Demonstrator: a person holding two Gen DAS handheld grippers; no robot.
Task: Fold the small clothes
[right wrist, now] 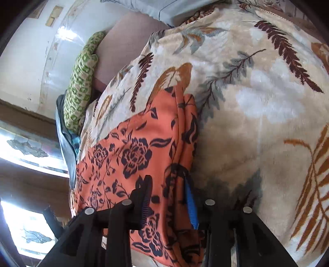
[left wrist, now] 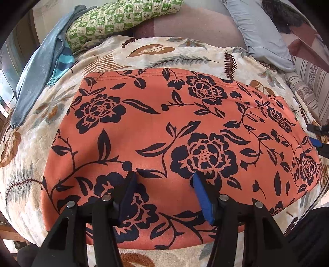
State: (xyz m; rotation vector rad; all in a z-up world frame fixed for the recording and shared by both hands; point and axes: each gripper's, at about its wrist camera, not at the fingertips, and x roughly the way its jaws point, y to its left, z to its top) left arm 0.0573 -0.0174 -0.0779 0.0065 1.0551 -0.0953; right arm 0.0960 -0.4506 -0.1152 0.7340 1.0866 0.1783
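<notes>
Both spread wide, the left gripper and right gripper hover over the orange floral garment (its layered edge could slip apart if pinched shallowly).

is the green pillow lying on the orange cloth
No, the green pillow sits beyond the orange cloth, apart from it.

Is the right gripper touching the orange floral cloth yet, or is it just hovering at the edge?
Cannot tell. In the right wrist view the open right gripper straddles the orange floral cloth at its layered edge, but neither view plainly shows contact or gap.

Orange floral garment flat on blanket
</notes>
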